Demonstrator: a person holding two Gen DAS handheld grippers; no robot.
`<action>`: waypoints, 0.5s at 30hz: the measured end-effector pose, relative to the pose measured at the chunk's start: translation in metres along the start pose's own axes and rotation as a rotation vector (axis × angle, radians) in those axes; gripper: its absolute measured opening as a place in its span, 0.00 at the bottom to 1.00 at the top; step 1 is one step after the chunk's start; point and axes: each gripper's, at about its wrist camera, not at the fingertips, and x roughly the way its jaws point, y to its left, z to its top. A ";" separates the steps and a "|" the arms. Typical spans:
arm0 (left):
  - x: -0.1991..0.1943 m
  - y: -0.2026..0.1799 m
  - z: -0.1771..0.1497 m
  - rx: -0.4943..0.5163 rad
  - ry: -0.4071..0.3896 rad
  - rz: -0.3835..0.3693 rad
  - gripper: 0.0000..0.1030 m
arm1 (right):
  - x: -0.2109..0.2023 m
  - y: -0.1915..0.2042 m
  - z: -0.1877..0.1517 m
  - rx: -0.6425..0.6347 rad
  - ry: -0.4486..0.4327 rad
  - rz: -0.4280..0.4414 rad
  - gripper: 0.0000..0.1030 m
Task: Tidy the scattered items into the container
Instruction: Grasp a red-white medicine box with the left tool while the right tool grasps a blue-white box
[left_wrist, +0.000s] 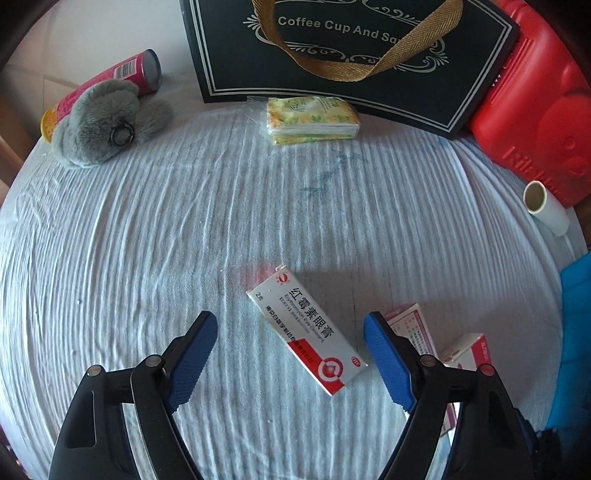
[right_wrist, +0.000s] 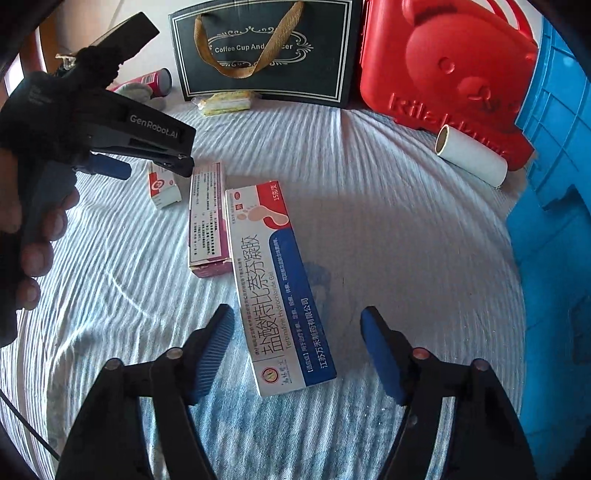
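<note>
A: The left gripper (left_wrist: 290, 325) stands with its jaws wide. The eye ointment box (left_wrist: 307, 329) lies on the striped cloth (left_wrist: 147, 240) between the blue pads (left_wrist: 192, 363), slanted across the gap, and neither pad touches it.

B: And the right gripper (right_wrist: 297, 319)?

A: Its jaws are apart too, around the near end of the long blue-and-white gel box (right_wrist: 275, 288). The left pad is just beside the box's edge; whether it touches cannot be told. The right pad is clear of it.

B: What lies just beyond the tongs?

A: From the right wrist view, a pink-edged carton (right_wrist: 207, 221) lies touching the gel box's far left side. Further left sits the ointment box, with the left gripper above it, gripped by a person's hand (right_wrist: 35, 236). From the left wrist view, that pink carton (left_wrist: 410, 328) shows behind the right finger, with part of the gel box next to it.

B: And the container?

A: The blue crate (right_wrist: 554, 229) stands well to the right of the right gripper. Ahead and right of it, a white paper roll (right_wrist: 472, 155) lies against a red plastic case (right_wrist: 447, 74).

B: Further out?

A: Far ahead of the left gripper, a tissue pack (left_wrist: 312, 120) lies at the foot of a black gift bag (left_wrist: 351, 55). Off to the far left, a grey furry toy (left_wrist: 99, 123) rests against a pink can (left_wrist: 107, 83) lying on its side.
</note>
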 end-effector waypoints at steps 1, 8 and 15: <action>0.002 0.000 -0.001 0.004 0.007 0.003 0.78 | 0.001 0.000 -0.001 0.000 0.007 0.002 0.47; -0.006 0.004 -0.008 0.029 -0.009 -0.015 0.25 | -0.001 0.000 -0.002 0.034 0.017 0.005 0.40; -0.025 0.023 -0.027 0.013 -0.040 -0.049 0.25 | -0.012 -0.007 -0.008 0.114 0.022 0.022 0.38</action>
